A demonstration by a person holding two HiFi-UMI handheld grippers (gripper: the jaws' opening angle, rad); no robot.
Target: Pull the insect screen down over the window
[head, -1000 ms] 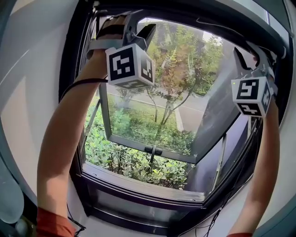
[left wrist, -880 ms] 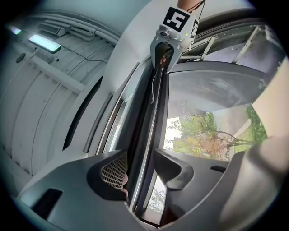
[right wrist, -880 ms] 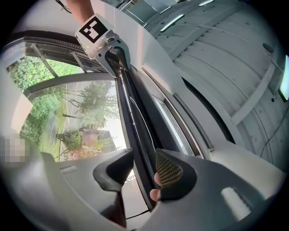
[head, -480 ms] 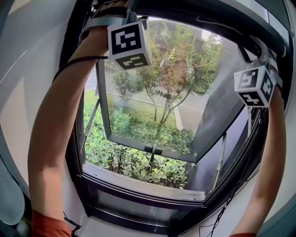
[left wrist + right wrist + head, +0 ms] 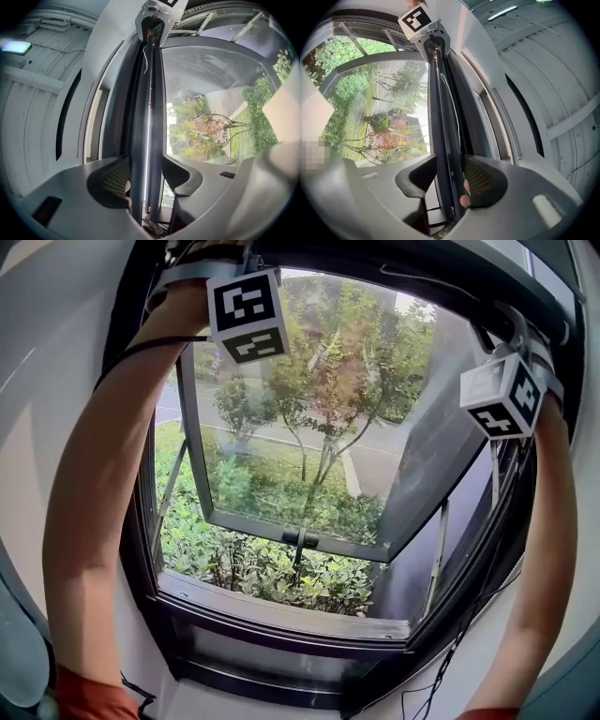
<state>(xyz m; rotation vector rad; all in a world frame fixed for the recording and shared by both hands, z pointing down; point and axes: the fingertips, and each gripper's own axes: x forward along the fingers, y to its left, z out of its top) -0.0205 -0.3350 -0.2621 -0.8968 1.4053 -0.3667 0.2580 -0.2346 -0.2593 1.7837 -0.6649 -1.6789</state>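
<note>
The insect screen's dark pull bar runs along the top of the window frame, and both grippers reach up to it. In the left gripper view my left gripper straddles the bar; its jaws have just been opening and I see no pad pressing. In the right gripper view my right gripper stands round the same bar, its jaws also just opened wider. The head view shows only the marker cubes, left and right; the fingertips are hidden up at the frame.
The glass sash is swung outward with a handle on its lower rail. Below is the sill. Trees and shrubs stand outside. A white wall flanks the window on the left, and cables hang at the lower right.
Both hands have risen toward the top of the window frame. The left marker cube climbed and rolled; the right cube also rolled and moved up a little.
</note>
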